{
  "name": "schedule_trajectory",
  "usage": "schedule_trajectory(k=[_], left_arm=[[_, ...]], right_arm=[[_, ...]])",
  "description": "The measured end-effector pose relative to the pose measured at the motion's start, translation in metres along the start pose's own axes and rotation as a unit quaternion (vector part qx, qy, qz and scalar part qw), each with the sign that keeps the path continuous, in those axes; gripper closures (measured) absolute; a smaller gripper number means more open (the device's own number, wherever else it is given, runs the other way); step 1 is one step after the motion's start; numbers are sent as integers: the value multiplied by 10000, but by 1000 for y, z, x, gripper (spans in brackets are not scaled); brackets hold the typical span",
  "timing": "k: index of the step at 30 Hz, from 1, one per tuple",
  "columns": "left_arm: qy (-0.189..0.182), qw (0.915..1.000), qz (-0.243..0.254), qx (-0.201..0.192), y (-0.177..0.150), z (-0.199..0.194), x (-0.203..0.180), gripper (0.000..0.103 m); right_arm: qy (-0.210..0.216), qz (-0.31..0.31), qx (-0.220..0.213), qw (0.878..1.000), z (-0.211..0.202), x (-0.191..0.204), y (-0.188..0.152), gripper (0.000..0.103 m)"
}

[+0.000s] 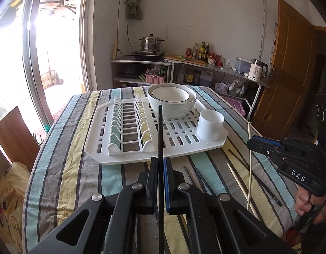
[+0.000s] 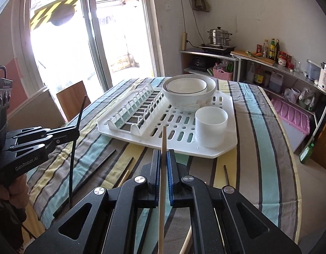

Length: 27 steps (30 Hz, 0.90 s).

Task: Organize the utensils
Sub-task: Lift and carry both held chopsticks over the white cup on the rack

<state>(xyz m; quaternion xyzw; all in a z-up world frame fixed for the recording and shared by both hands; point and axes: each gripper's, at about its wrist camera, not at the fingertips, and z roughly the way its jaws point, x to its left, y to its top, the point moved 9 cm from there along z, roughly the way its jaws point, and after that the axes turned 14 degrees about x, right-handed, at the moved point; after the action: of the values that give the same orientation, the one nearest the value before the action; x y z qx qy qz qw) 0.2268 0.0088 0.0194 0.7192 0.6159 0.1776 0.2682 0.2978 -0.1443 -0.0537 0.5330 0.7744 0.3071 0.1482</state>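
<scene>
left wrist view: my left gripper [image 1: 160,165] is clamped on a black chopstick [image 1: 160,133]; my right gripper [image 2: 163,158] pinches a wooden chopstick [image 2: 163,139]. more chopsticks [image 2: 95,173] lie on the striped tablecloth [image 2: 258,148]. beyond them, white drying rack [image 2: 226,148] holds cup [image 2: 210,126] and stacked bowls [image 2: 189,97].

- Table [image 2: 266,127]: covered by a striped cloth [image 1: 63,169] in grey, teal, pale yellow and white.
- Rack [image 1: 120,158]: white slotted drying tray, flat on the cloth at the far middle of the table.
- Black chopsticks [image 2: 99,169]: several lying loose on the cloth, near side of the rack, towards the left.
- Pale chopstick [image 1: 239,183]: lying on the cloth to the near right, among more black ones.
- One dark stick [image 2: 226,174]: lies alone, near right.
</scene>
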Motion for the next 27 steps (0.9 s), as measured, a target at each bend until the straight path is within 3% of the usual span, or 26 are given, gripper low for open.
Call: schedule_trajectory(k=[17,27], left_arm=[[-33,9994,66,-353,4,-36,-6,98],[-194,9985,174,-484,46,-37,-18,99]], right_arm=[[14,63,-499,9987,-38,-2,-2,97],[-83,61,-717,9974,-46,-17,22,97]])
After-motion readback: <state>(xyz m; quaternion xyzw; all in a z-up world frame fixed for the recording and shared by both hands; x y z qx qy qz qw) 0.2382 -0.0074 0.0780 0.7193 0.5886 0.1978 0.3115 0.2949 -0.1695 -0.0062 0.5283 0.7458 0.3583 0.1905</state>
